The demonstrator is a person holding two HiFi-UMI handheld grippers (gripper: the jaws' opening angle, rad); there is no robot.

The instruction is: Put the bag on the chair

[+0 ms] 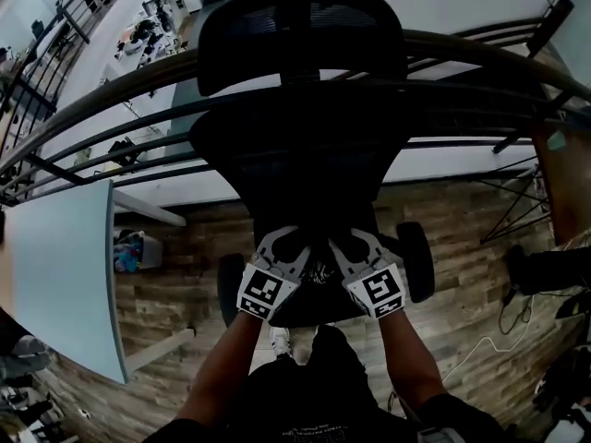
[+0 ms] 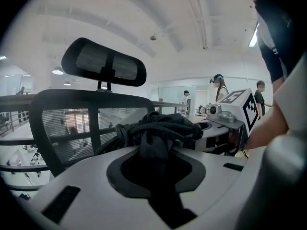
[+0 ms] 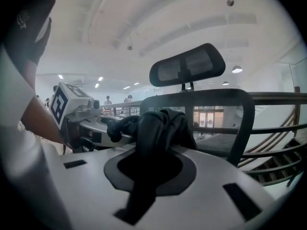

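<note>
The bag [image 1: 319, 268], a dark one of soft cloth with a thick cord, is hanging between the two grippers, just above the front part of the chair's seat [image 1: 314, 310]. I cannot tell whether its bottom is already touching the seat.

The left gripper [image 2: 156, 152] is gripping a bunch of the cloth and cord, and its fingers [image 2: 86, 176] are pressing together on it. The right gripper [image 3: 153, 147] is doing the same on the other side: its fingers [image 3: 230, 176] are closing on a fold of the bag. The two grippers are standing side by side, very near each other, both pointing to the backrest [image 1: 305, 155].

The chair [image 1: 300, 26] is a black mesh office chair with a headrest and two armrests. It is standing on a wooden floor [image 1: 462, 220], in front of a dark railing [image 1: 111, 86].

In my judgement the carrying step is nearly finished and the placing step is beginning. The next move is calling for both hands to go lower together until the seat is bearing the bag. Then both pairs of fingers must open and draw back toward the person. The cloth is soft and may sag forward, so it is better to set the bag deeper on the seat, not on its front edge.
</note>
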